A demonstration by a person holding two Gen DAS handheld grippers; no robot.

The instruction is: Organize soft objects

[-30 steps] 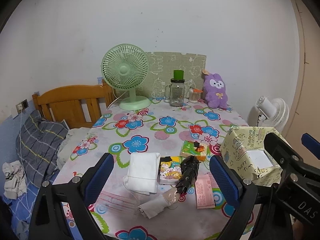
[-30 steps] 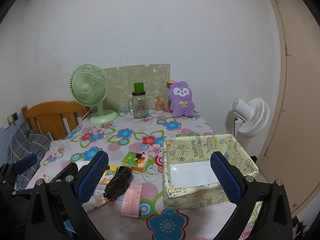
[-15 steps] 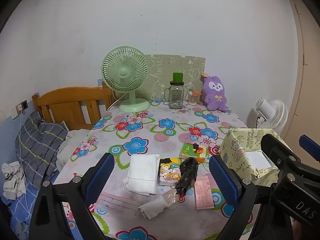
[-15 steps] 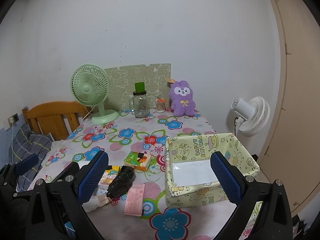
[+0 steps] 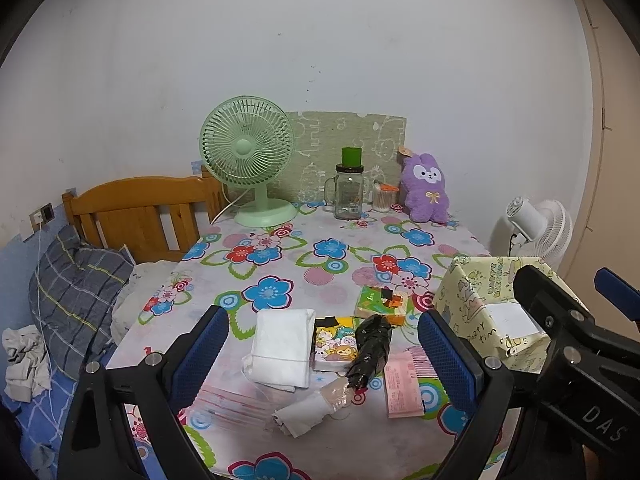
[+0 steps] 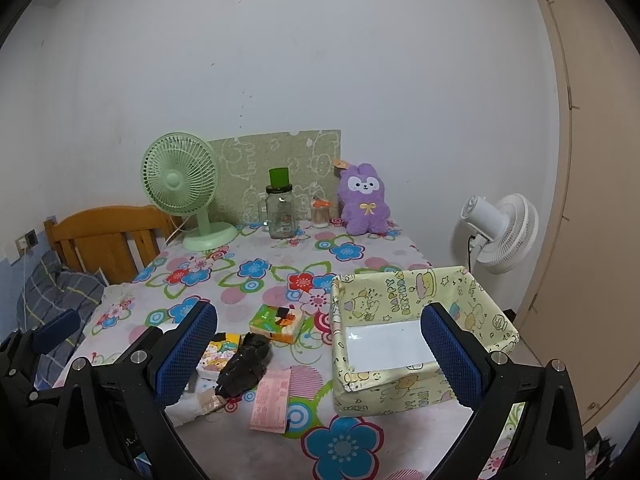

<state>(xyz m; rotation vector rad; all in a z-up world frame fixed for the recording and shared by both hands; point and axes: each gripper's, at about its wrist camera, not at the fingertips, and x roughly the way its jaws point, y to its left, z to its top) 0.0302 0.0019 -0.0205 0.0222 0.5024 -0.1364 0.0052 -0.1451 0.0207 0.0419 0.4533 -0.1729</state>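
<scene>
Both grippers wide open, empty, above table [image 5: 280, 252] near edge.
Soft pile [image 5: 316, 348] between left gripper [image 5: 322, 354] fingers; box [image 6: 416, 336] ahead of right gripper [image 6: 318, 354], right arm flanks pile. Both backed off slightly.

Plain white painted wall [image 6: 360, 60] with small scuffs behind everything – even indoor light. Beige wooden door [image 6: 592, 184] at far right. Bench covered by a flower-print plastic cloth [image 5: 288, 264] in pink, blue and red, pushed against the wall. Patterned green foam board [image 5: 352, 148] leans on the wall at the bench's back edge. Orange-brown wooden slatted headboard [image 5: 140, 212] left of the bench – a bed below it with a grey plaid pillow [image 5: 76, 288] and blue checked sheet [image 5: 36, 412]. Wall socket [image 5: 42, 214] left of the headboard. White standing fan [image 6: 500, 232] on the floor between bench and door.
</scene>
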